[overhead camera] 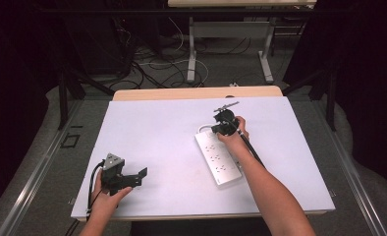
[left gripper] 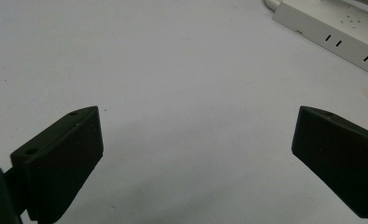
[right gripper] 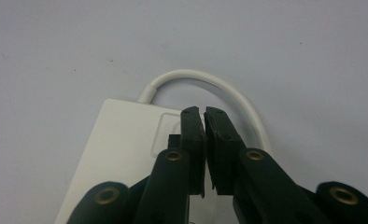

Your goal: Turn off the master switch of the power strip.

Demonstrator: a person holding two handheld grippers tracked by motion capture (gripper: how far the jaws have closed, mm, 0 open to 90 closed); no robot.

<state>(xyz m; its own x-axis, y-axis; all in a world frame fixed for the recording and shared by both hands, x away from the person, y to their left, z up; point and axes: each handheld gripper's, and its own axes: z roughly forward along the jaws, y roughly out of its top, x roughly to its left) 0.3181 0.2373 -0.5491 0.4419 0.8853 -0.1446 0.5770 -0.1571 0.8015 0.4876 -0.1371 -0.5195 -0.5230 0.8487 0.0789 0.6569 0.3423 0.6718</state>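
Right gripper (right gripper: 204, 114) fingers nearly closed, holding nothing, tips over the cable end of the power strip (overhead camera: 218, 158), whose long axis runs toward the person. Left gripper (overhead camera: 138, 176) wide open, empty, well apart on the table (overhead camera: 152, 128).

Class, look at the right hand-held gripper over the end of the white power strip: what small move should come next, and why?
Probably a short press down: the right hand-held gripper, jaws nearly together with nothing between them, sits over the switch panel at the cable end of the power strip. The left hand-held gripper rests open, away from it.
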